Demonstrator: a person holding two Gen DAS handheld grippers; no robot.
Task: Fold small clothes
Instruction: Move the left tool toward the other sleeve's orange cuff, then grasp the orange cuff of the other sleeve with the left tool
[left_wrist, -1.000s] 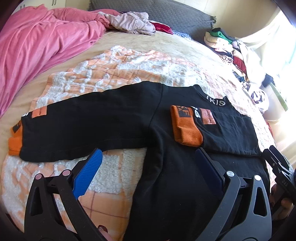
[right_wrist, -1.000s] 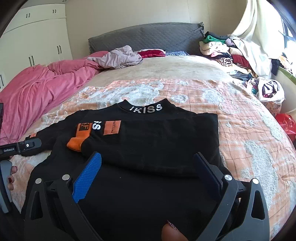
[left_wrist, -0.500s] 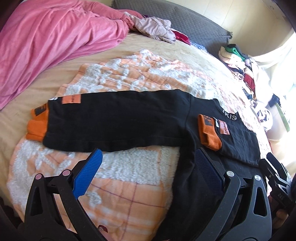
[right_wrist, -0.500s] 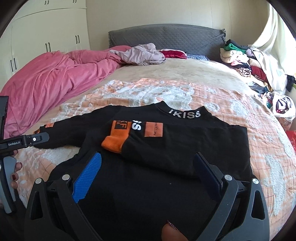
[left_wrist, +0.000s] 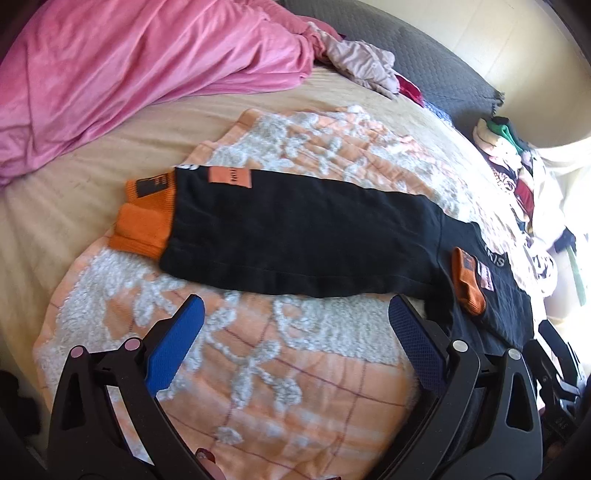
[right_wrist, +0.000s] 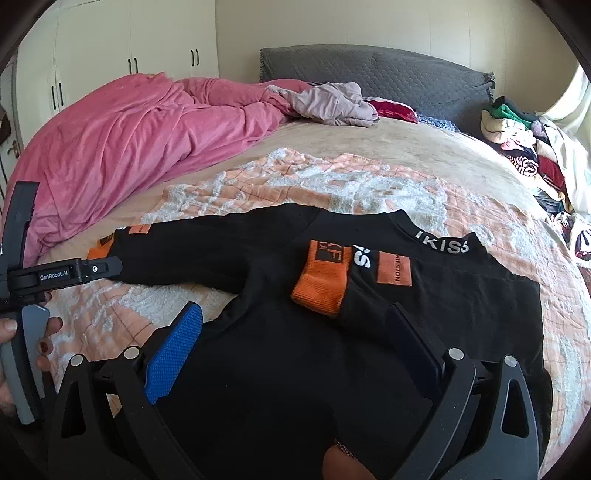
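Observation:
A small black sweater (right_wrist: 280, 354) with orange cuffs lies flat on the orange and white blanket (left_wrist: 295, 354). One sleeve is folded across the chest, its orange cuff (right_wrist: 323, 282) near the collar. The other sleeve (left_wrist: 303, 236) lies stretched out to the left, ending in an orange cuff (left_wrist: 146, 218). My left gripper (left_wrist: 295, 314) is open and empty, above the blanket just short of the outstretched sleeve. It also shows in the right wrist view (right_wrist: 92, 268). My right gripper (right_wrist: 291, 325) is open and empty above the sweater's body.
A pink duvet (right_wrist: 122, 147) is bunched along the left side of the bed. A mauve garment (right_wrist: 328, 101) lies by the grey headboard (right_wrist: 380, 72). A pile of clothes (right_wrist: 524, 147) lies at the right. White wardrobes (right_wrist: 110, 48) stand behind.
My left gripper has moved left along the outstretched sleeve, toward its orange cuff. My right gripper has turned left over the sweater's body. Both stayed open.

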